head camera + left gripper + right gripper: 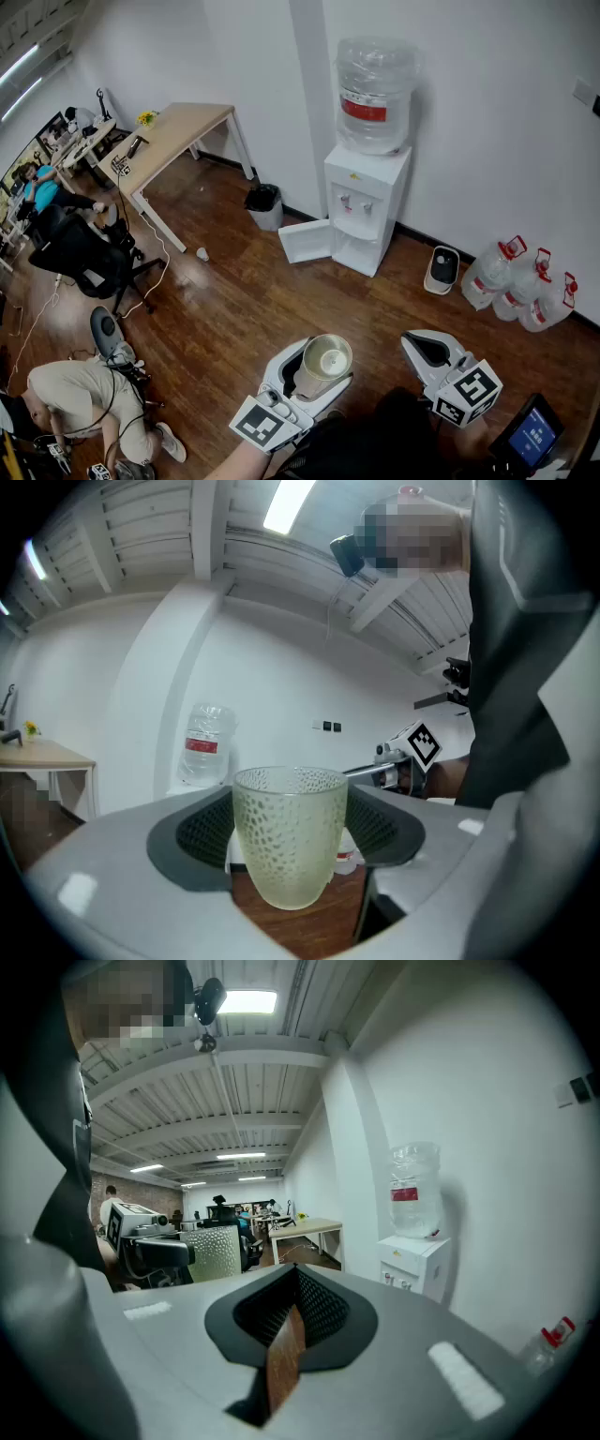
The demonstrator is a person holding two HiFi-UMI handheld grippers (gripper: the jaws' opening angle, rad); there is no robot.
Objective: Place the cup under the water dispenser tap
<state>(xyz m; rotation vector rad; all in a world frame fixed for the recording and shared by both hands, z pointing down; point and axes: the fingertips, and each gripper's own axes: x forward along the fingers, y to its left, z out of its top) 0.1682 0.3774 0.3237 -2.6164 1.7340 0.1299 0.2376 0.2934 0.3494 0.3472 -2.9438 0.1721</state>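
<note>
A frosted, dimpled cup [323,361] stands upright between the jaws of my left gripper [309,375], which is shut on it low in the head view. In the left gripper view the cup [289,834] fills the middle, with both pads of the left gripper [289,860] against its sides. The white water dispenser [366,202], with a large bottle [375,94] on top, stands against the far wall, well beyond both grippers. My right gripper [424,345] is at the lower right, holding nothing. Its jaws [289,1326] leave only a thin slit. The dispenser [412,1258] shows at the right of the right gripper view.
The dispenser's lower door [307,241] hangs open to the left. Several spare water bottles [520,281] and a small white device [442,269] lie by the right wall. A bin [265,206], a desk [173,136], a chair [84,258] and a crouching person [75,394] are at the left.
</note>
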